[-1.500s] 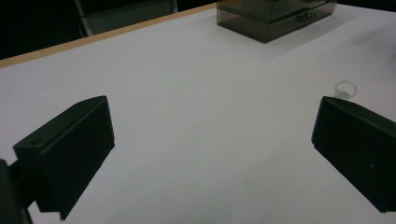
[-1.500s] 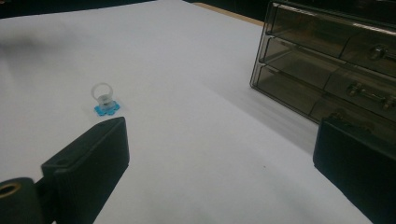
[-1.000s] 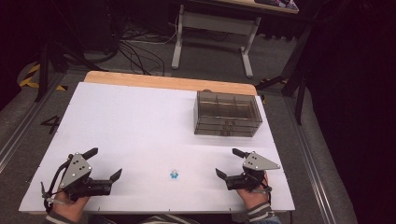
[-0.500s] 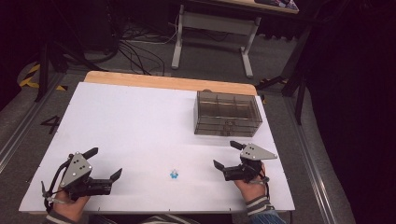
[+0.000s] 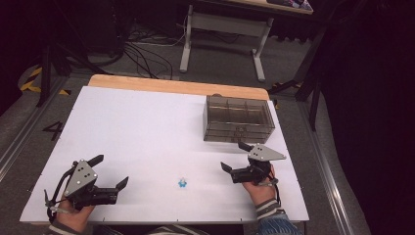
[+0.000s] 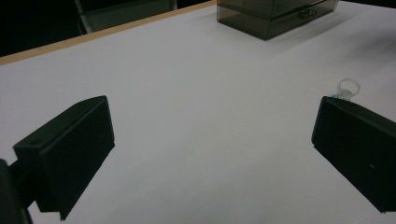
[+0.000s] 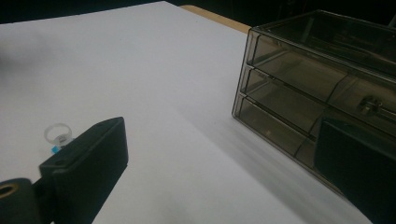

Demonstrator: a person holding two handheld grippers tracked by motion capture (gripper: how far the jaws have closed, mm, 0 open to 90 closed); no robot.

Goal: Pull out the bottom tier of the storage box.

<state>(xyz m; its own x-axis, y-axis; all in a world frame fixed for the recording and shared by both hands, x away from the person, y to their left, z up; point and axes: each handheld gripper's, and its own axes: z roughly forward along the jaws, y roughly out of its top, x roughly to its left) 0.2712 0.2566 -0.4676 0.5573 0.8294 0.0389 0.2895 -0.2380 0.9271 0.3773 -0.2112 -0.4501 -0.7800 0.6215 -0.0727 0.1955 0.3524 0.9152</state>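
Observation:
A small clear ring with a blue bit [image 5: 182,183] lies on the white table [image 5: 147,127] near the front middle. It also peeks out beside my left gripper's far jaw, ring [image 6: 348,88], and behind my right gripper's near jaw, ring [image 7: 58,135]. A smoky transparent drawer box [image 5: 238,119] stands at the back right, drawers closed. My left gripper [image 5: 108,171] rests open at the front left, empty. My right gripper [image 5: 235,156] is open and empty, between the ring and the box [image 7: 322,88].
A wooden strip [image 5: 176,86] borders the table's far edge. Beyond it are a metal stand [image 5: 222,29] and cables on the floor. Metal rails run along both sides of the table.
My right gripper has moved forward and up toward the drawer box, turning a little. The left gripper has stayed put.

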